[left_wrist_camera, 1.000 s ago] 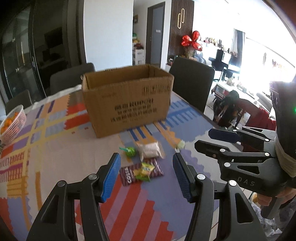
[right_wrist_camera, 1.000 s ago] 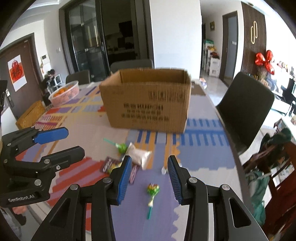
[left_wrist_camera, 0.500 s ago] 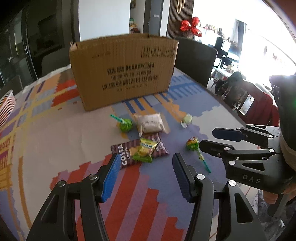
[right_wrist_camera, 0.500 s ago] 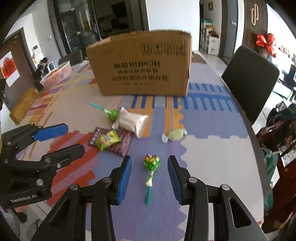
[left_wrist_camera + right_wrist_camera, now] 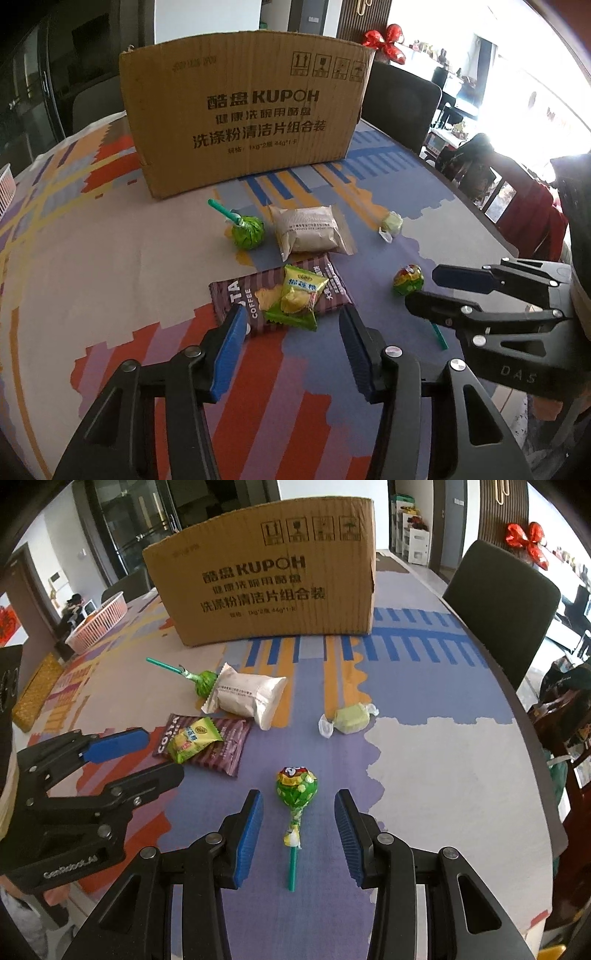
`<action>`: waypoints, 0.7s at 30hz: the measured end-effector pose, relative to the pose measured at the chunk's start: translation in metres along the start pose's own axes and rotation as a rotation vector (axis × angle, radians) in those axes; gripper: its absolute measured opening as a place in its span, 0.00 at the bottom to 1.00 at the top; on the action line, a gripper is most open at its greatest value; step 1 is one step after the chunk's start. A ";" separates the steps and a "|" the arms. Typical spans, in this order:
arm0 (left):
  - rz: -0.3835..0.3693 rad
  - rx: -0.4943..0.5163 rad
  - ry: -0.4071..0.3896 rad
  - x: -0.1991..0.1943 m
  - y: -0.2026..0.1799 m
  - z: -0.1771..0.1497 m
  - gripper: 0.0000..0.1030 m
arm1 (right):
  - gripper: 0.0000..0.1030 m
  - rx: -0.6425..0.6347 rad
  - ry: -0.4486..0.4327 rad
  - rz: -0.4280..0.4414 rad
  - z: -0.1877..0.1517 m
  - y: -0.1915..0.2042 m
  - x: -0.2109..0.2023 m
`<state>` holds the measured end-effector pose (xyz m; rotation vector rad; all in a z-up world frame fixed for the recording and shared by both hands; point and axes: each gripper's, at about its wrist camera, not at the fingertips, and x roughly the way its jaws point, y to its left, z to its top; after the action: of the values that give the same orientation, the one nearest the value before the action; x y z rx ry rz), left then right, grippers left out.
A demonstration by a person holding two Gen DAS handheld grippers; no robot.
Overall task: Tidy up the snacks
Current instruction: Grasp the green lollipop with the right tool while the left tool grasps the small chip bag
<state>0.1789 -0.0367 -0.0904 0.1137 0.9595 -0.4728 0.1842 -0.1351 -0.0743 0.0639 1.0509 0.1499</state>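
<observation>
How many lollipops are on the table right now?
2. A plain green lollipop lies beside the white packet near the box; a multicoloured lollipop lies between the right gripper jaws. The box could hide more.

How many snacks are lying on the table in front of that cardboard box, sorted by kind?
Lollipops: 2, the green-wrapped lollipop and the colourful lollipop
Flat packets: 3, the white packet, the Costa coffee packet and the small yellow-green packet lying on it
Wrapped candy: 1, the pale green candy
Total: 6
</observation>
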 end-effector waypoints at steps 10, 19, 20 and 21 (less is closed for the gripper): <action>-0.034 -0.027 0.027 0.018 0.001 0.009 0.39 | 0.35 0.007 0.009 0.020 0.003 0.000 0.008; -0.023 -0.029 0.028 0.022 -0.002 0.012 0.31 | 0.26 0.010 0.024 0.033 0.003 -0.001 0.016; -0.020 -0.025 0.028 0.022 -0.003 0.012 0.31 | 0.26 0.009 0.023 0.033 0.003 -0.002 0.016; -0.018 -0.023 0.029 0.022 -0.003 0.012 0.30 | 0.26 0.009 0.022 0.033 0.003 -0.002 0.017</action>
<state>0.1978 -0.0507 -0.1010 0.0916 0.9943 -0.4778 0.1953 -0.1342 -0.0871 0.0880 1.0727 0.1766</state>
